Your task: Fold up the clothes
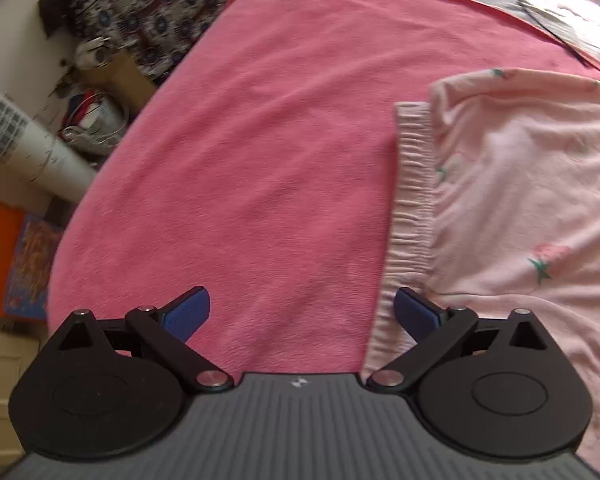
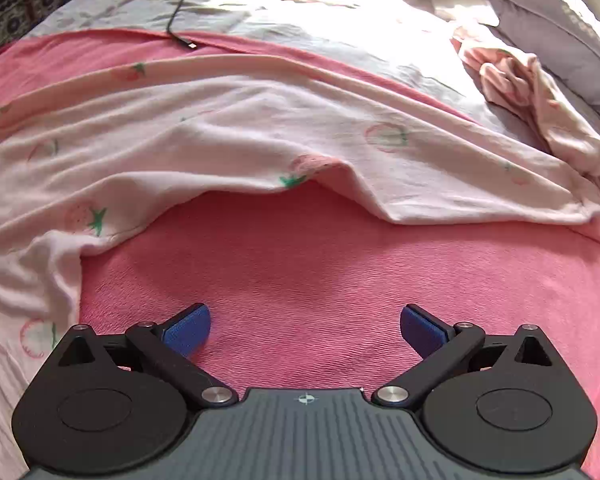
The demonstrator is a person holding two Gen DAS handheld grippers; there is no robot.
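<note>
Pyjama trousers [image 2: 228, 128] of thin, limp strawberry-print cotton lie rumpled on the pink blanket [image 2: 320, 272], likely light and floppy, best pinched at the elastic waistband [image 1: 412, 208], while left gripper [image 1: 300, 314] and right gripper [image 2: 306, 328] both gape empty.

A black cable [image 2: 179, 8] lies across the grey sheet [image 2: 320, 36] beside pillows [image 2: 548, 20].

The pale pink strawberry-print garment [image 1: 520, 208] runs off the right edge of the left wrist view, so its far side is unseen, and in the right wrist view [image 2: 220, 128] it leaves at the left edge. It covers part of the pink blanket [image 2: 320, 272]. The clutter [image 1: 92, 92] beyond the blanket's left edge is too blurred to identify.
</note>
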